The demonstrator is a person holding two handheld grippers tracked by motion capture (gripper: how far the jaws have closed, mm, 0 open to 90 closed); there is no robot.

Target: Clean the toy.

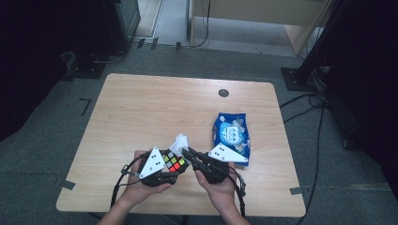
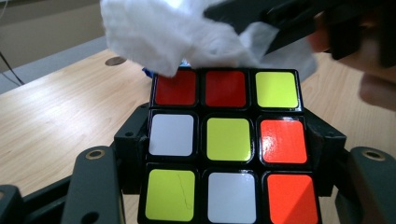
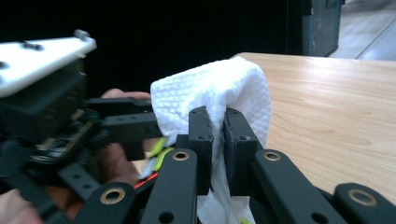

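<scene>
With the puzzle cube (image 1: 174, 162) as the landmark, near the table's (image 1: 141, 112) front edge: to its left the left gripper (image 1: 165, 169) has its jaws clamped against the cube's two sides, holding it just above the tabletop with a face of red, yellow, white and orange stickers turned up. Over the cube's far edge lies a white wipe (image 1: 180, 141), apparently touching the top row, though its folds hide the contact. Just right of the cube, the right gripper (image 1: 187, 153) has its jaws pinched narrow on that wipe (image 3: 219, 98). Further right of the cube, a blue wipes pack (image 1: 230, 135) lies flat on the table.
</scene>
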